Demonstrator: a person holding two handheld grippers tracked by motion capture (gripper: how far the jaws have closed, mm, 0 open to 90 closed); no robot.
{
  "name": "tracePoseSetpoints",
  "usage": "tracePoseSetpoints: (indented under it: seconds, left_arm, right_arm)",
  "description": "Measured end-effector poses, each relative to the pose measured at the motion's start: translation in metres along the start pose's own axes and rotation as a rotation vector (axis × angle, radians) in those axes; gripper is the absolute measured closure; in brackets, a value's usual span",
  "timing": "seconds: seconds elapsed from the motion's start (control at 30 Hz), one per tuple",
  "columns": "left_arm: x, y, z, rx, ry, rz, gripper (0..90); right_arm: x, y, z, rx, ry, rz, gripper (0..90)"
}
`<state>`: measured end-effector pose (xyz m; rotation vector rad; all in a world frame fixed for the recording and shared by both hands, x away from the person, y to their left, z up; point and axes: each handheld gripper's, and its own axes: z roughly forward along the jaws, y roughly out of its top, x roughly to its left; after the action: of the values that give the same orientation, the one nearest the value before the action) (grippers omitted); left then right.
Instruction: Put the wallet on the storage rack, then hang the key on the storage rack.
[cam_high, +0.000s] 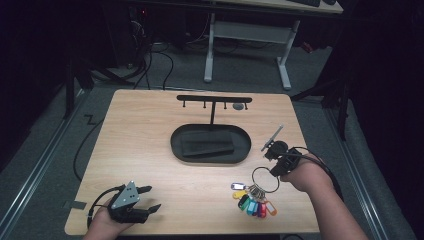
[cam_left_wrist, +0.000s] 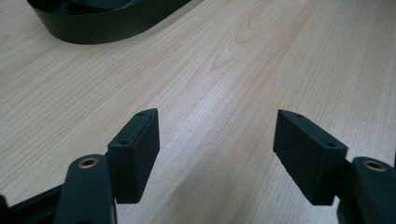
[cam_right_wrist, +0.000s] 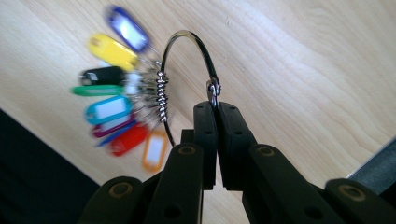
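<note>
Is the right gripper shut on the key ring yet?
Yes, shut: the right gripper has its jaws pinched together on the key ring, tags dangling.

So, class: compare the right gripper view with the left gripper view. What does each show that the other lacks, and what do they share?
Right gripper view: the right gripper, jaws shut on a metal key ring carrying coloured key tags, blurred.

Left gripper view: the left gripper, jaws open with nothing between them, and the edge of a black oval tray.

Both: the light wooden table.
</note>
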<state>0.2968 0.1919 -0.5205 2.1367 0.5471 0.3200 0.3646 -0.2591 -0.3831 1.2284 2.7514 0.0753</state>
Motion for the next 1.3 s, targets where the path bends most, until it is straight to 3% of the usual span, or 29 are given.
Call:
tracePoseSetpoints:
  seconds: [0.2,0.43,0.57,0.77,1.07,1.3]
  left_arm:
    - [0.002,0.0,-0.002,-0.007,0.011,-0.008,32.3]
    - [0.004,-0.002,-0.002,-0.001,0.022,-0.022,32.2]
    - [0.004,-0.002,-0.002,-0.008,0.023,-0.028,32.2]
    - [0.005,-0.002,-0.004,-0.008,0.029,-0.03,32.2]
    - [0.007,-0.002,-0.002,-0.012,0.047,-0.034,31.1]
    - [0.008,-0.003,-0.003,-0.01,0.054,-0.044,30.1]
  right_arm:
    - [0.002,0.001,-0.027,-0.017,0.025,0.01,87.9]
    - [0.002,0.005,-0.058,-0.033,0.014,0.027,87.9]
    - [0.003,0.012,-0.076,-0.054,0.003,-0.001,88.0]
    - [0.001,0.023,-0.086,-0.069,0.005,0.006,87.9]
    - [-0.001,0.044,-0.101,-0.067,-0.031,-0.005,87.9]
    - [-0.008,0.054,-0.102,-0.079,-0.04,-0.018,88.0]
